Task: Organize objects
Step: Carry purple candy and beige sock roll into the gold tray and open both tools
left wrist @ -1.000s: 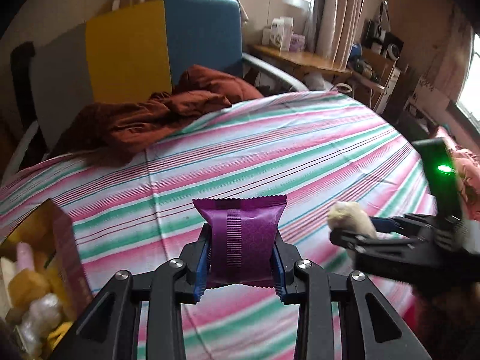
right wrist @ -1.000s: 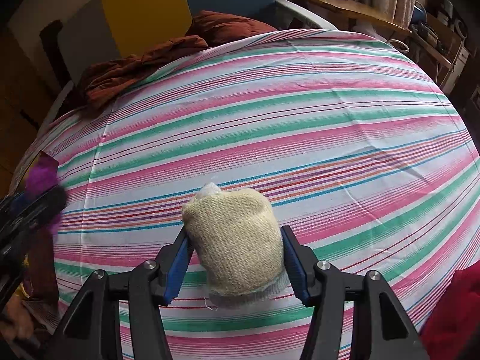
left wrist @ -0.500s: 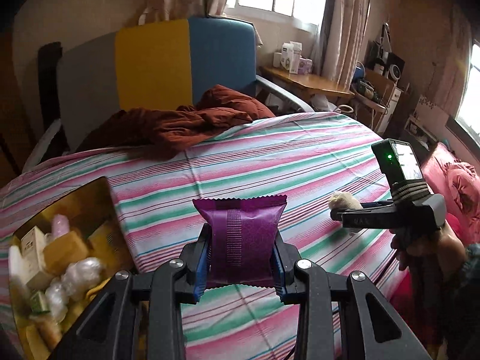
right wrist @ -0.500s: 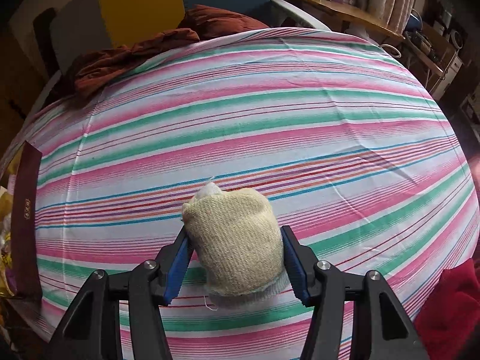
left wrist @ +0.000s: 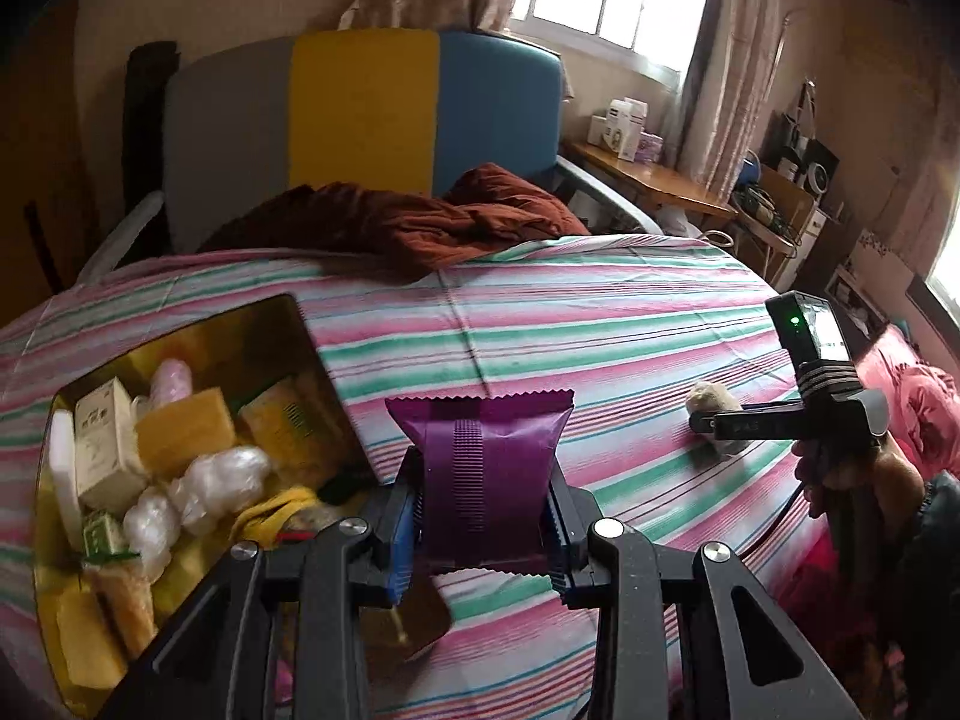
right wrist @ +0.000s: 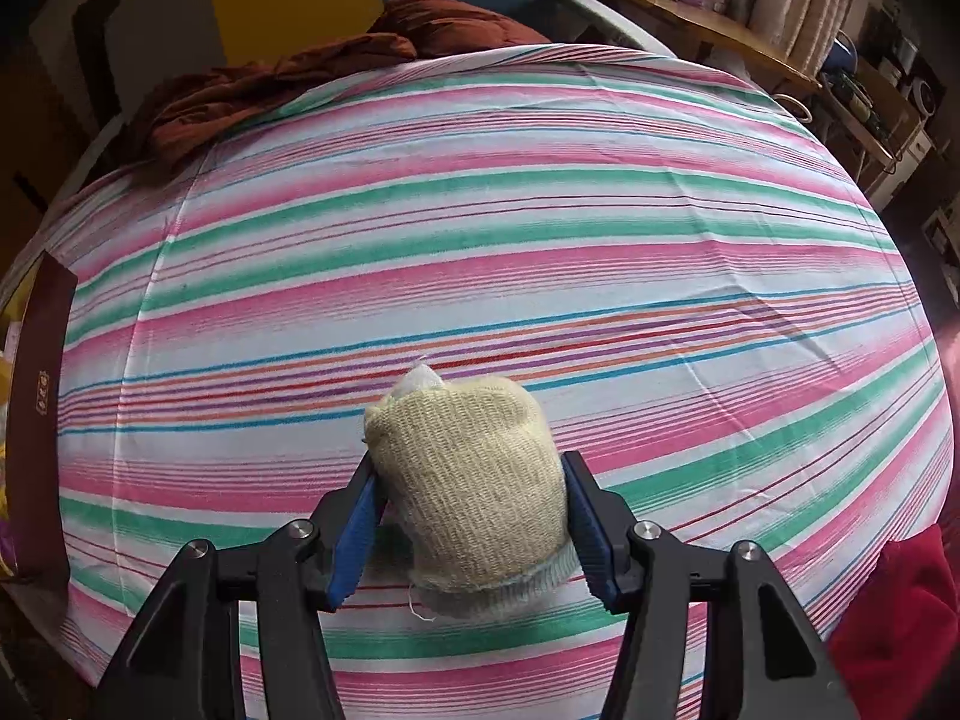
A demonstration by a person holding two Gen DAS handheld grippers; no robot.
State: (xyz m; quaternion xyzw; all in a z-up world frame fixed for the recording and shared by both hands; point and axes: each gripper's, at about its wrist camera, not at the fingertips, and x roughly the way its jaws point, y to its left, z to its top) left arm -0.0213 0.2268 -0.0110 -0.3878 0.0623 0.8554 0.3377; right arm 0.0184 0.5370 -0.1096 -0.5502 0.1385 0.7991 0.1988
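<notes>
Beside the open gold tin (left wrist: pixel 324 360) at the bed's left edge, the left gripper (left wrist: pixel 480 534) pinches a purple packet (left wrist: pixel 480 480), seemingly bound for it, while the right gripper (right wrist: pixel 468 531) clasps a knitted bundle (right wrist: pixel 474 480) over the striped sheet (right wrist: pixel 480 240).

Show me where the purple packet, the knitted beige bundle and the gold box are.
purple packet (left wrist: pixel 480 468): left wrist view, on its ribbed centre seam.
knitted beige bundle (right wrist: pixel 474 480): right wrist view, on the middle of the knit.
gold box (left wrist: pixel 264 330): left wrist view, on its inner far wall.
</notes>
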